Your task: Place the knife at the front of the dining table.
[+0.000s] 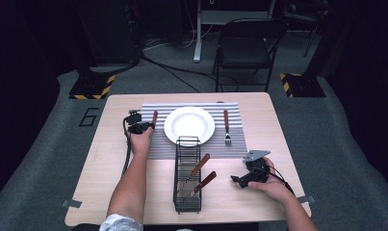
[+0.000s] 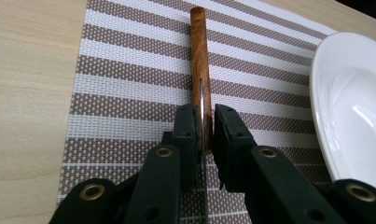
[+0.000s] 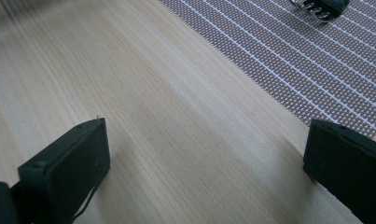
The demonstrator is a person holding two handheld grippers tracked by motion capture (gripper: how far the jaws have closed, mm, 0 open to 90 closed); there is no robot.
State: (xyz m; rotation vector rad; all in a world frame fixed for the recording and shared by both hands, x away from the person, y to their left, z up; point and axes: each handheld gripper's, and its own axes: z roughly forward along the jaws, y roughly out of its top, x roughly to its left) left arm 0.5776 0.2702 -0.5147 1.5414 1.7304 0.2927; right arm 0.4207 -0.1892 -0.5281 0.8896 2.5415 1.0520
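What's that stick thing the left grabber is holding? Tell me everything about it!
It is a knife with a reddish-brown handle that looks like wood and a thin, shiny metal blade. The blade stands on edge, pinched between the jaws of the left gripper, which is shut on it. The handle points away from the gripper and lies over the striped placemat, just left of the white plate. Whether it rests on the mat cannot be told. The blade's tip is hidden.
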